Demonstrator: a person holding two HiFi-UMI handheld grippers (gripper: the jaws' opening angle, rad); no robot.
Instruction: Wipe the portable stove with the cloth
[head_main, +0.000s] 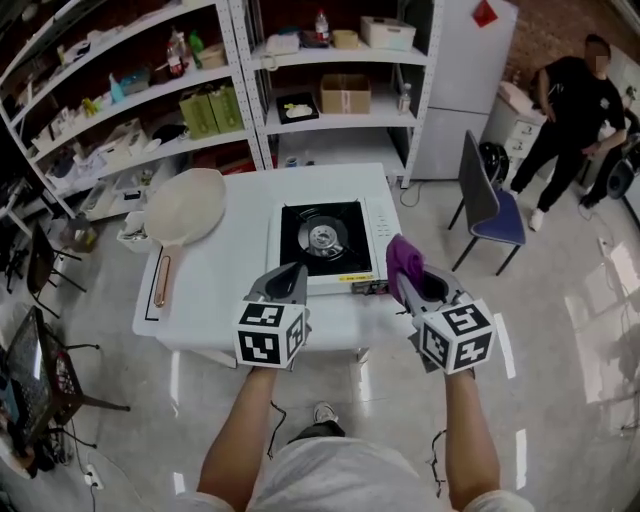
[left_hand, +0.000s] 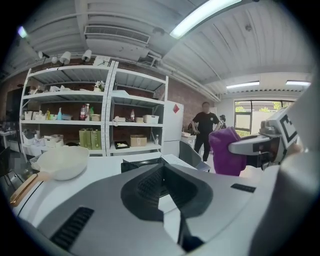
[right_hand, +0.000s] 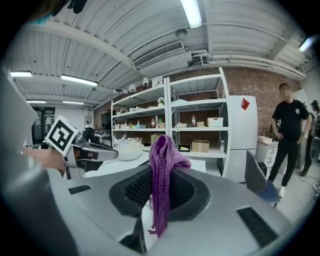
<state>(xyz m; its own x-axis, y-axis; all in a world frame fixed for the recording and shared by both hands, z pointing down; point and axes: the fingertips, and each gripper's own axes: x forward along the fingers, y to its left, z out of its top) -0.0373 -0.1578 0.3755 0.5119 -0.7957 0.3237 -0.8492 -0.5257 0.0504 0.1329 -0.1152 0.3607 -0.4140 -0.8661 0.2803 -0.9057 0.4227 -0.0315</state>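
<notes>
The white tabletop (head_main: 215, 290) carries the portable stove (head_main: 325, 240) near its front edge. My left gripper (head_main: 292, 275) hovers just in front of it, jaws together on nothing. My right gripper (head_main: 412, 285) has its jaws clamped on the purple cloth (head_main: 403, 258), by the stove's front right corner.

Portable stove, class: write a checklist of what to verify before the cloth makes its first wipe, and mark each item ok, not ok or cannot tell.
1. Cloth gripped: ok, the right gripper has its jaws shut on it.
2. Left gripper free: ok, jaws together with nothing between them.
3. Stove top uncovered: ok, nothing stands on the burner.
4. Pan out of the way: ok, it lies on the table left of the stove, apart from it.
5. Cloth touching the stove: not ok, it is held in the air.
6. Burner off and cool: cannot tell.
</notes>
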